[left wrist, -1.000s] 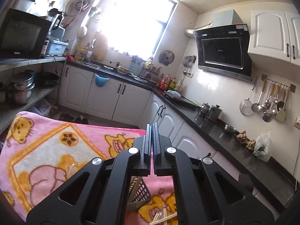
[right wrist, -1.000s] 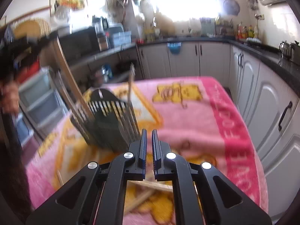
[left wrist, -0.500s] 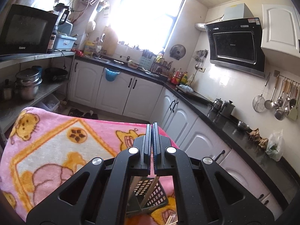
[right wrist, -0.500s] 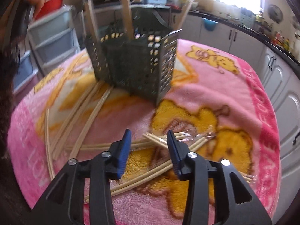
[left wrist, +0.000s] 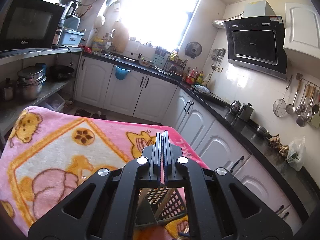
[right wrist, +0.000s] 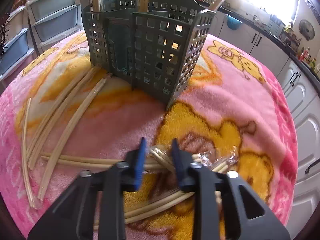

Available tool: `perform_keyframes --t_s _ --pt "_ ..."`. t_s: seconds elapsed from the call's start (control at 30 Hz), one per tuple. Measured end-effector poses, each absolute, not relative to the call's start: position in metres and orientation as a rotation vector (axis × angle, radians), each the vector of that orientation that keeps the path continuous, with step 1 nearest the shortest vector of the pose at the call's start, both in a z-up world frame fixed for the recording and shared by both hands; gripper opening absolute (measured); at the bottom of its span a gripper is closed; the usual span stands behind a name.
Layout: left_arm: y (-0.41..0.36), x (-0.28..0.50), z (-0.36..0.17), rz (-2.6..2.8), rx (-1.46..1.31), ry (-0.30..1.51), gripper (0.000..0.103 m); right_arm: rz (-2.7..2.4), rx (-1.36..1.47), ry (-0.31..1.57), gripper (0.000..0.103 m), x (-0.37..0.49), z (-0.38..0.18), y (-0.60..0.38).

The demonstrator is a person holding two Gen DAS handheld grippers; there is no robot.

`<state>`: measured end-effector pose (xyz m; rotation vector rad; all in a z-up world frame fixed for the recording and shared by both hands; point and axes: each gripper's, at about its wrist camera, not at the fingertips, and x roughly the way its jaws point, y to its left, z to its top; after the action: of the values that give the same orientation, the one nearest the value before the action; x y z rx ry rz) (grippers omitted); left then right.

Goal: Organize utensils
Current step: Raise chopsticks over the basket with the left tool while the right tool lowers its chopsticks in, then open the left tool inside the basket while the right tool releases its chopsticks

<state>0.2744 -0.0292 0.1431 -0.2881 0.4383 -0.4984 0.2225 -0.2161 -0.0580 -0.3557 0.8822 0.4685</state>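
The pale wooden chopsticks [right wrist: 66, 128] lie flat on the pink fleece blanket with yellow bear pictures [right wrist: 230, 104]. One group at the left runs with its long axis from the near left toward the foot of the grey-green perforated plastic utensil holder [right wrist: 148, 46]. Another group lies crosswise near the front, some partly in a clear plastic wrapper [right wrist: 212, 156]. A few chopsticks stand upright inside the holder, pointing up.

The right gripper [right wrist: 158, 150] is low over the crosswise chopsticks, its blue-padded jaws apart with one chopstick end between them; whether the pads touch it I cannot tell. The blanket to the right of the holder is bare up to its red edge, beside white kitchen cabinets [right wrist: 304, 92].

The left gripper [left wrist: 162, 140] is above the holder [left wrist: 166, 202], its jaws pressed together with nothing visible between them.
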Motion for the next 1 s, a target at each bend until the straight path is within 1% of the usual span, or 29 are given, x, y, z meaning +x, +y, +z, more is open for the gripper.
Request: perform_keyframes --t_s 0.1,0.27,0.43,0.67,0.83,1.0 --pt "-0.029 0.277 0.139 -0.496 -0.291 0.449 0.0 0.471 -0.327 0.857 0.009 0.226 -0.049 -0.222" --pt "-0.028 0.28 0.13 -0.496 -0.287 0.473 0.0 0.484 -0.215 0.768 0.008 0.227 -0.002 -0.242" --pt "-0.027 0.282 0.122 -0.497 -0.289 0.494 0.0 0.512 -0.055 0.583 0.007 0.223 0.074 -0.265" --pt "-0.029 0.281 0.121 -0.502 -0.27 0.511 0.0 0.577 0.156 0.312 0.006 0.226 0.166 -0.283" --pt "-0.03 0.282 0.126 -0.5 -0.256 0.511 0.0 0.623 0.208 0.233 0.006 0.239 0.2 -0.281" --pt "-0.03 0.285 0.125 -0.499 -0.25 0.518 0.0 0.638 0.223 0.214 0.005 0.252 0.21 -0.271"
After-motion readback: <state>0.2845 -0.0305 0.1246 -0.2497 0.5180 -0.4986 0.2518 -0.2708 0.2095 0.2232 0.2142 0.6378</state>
